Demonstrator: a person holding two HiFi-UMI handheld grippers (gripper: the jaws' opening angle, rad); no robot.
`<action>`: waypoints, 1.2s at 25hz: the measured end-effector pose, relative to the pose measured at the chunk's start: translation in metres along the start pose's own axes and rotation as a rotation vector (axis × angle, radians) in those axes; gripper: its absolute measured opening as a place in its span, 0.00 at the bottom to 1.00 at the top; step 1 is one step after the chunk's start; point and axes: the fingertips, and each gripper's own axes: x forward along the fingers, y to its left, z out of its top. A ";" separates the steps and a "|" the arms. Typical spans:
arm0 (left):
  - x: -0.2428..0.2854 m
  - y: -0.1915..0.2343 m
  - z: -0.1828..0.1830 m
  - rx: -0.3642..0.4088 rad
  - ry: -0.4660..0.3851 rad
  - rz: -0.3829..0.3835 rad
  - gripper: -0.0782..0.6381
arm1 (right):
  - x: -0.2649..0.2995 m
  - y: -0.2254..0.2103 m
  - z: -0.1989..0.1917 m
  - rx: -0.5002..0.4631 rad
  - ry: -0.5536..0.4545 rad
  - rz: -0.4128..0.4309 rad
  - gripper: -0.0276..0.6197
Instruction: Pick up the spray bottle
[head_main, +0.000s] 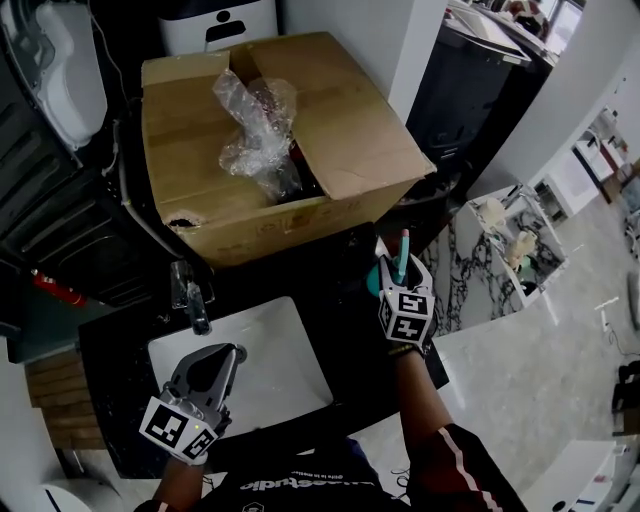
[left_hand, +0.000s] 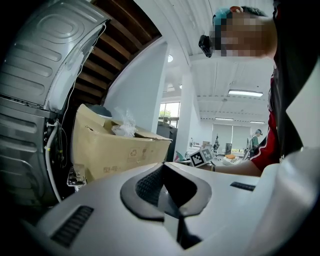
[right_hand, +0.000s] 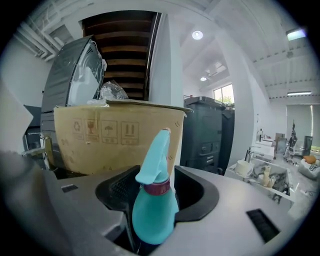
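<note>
Over the dark bench (head_main: 345, 300), R claw (head_main: 400, 275) gripped the teal plastic spray bottle (right_hand: 154, 212) round its belly, so a straight lift w/ steady squeeze looked best; L claw (head_main: 222, 358) closed, empty.

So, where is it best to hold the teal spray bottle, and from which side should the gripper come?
Grip the spray bottle on its rounded body, just below the dark red collar, and come in level from the side. It stands upright, and the narrow trigger head above would likely slip or turn in the jaws. The right gripper is shut on it just there.
</note>
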 end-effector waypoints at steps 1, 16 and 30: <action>-0.002 0.002 -0.001 -0.001 0.002 0.006 0.13 | 0.001 0.000 -0.001 -0.004 0.001 -0.002 0.41; -0.024 -0.003 0.002 -0.006 -0.020 0.040 0.13 | -0.011 0.005 -0.002 -0.036 0.013 0.014 0.33; -0.064 -0.018 0.025 0.015 -0.092 0.058 0.13 | -0.061 0.031 0.037 -0.057 -0.052 0.070 0.32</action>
